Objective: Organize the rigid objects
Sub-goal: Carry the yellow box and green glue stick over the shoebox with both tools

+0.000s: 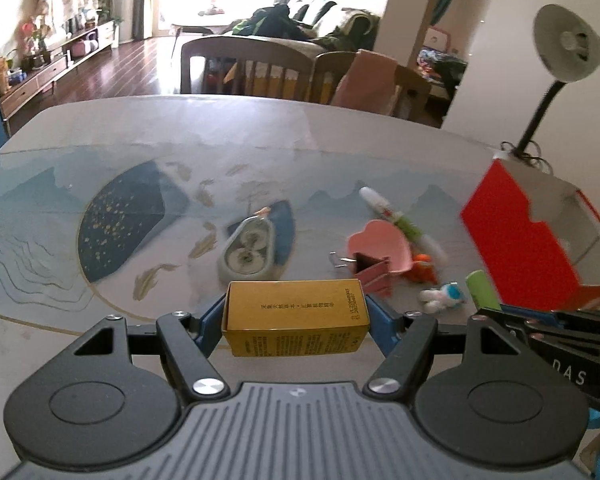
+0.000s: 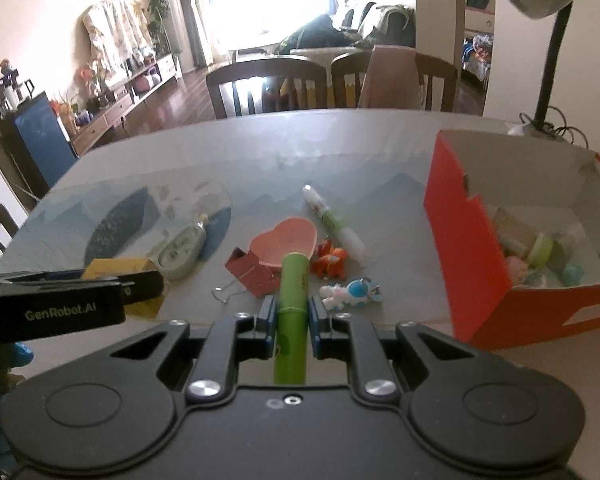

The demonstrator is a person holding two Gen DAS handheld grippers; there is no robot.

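Observation:
My left gripper (image 1: 296, 316) is shut on a small yellow box (image 1: 296, 322) and holds it above the table. It also shows at the left of the right wrist view (image 2: 140, 280). My right gripper (image 2: 293, 314) is shut on a green tube (image 2: 292, 300), which lies along the fingers. The tube's tip shows in the left wrist view (image 1: 482, 290). An open red box (image 2: 464, 240) with several small items inside stands at the right; it also shows in the left wrist view (image 1: 516, 236).
On the table (image 2: 260, 152) lie a pink heart dish (image 2: 284, 242), a red binder clip (image 2: 252, 272), a white-green pen (image 2: 334, 222), an orange toy (image 2: 332, 262), a white-blue figure (image 2: 350, 292) and a tape dispenser (image 2: 180, 252). Chairs (image 2: 268, 84) stand behind. A lamp (image 1: 568, 48) stands at the far right.

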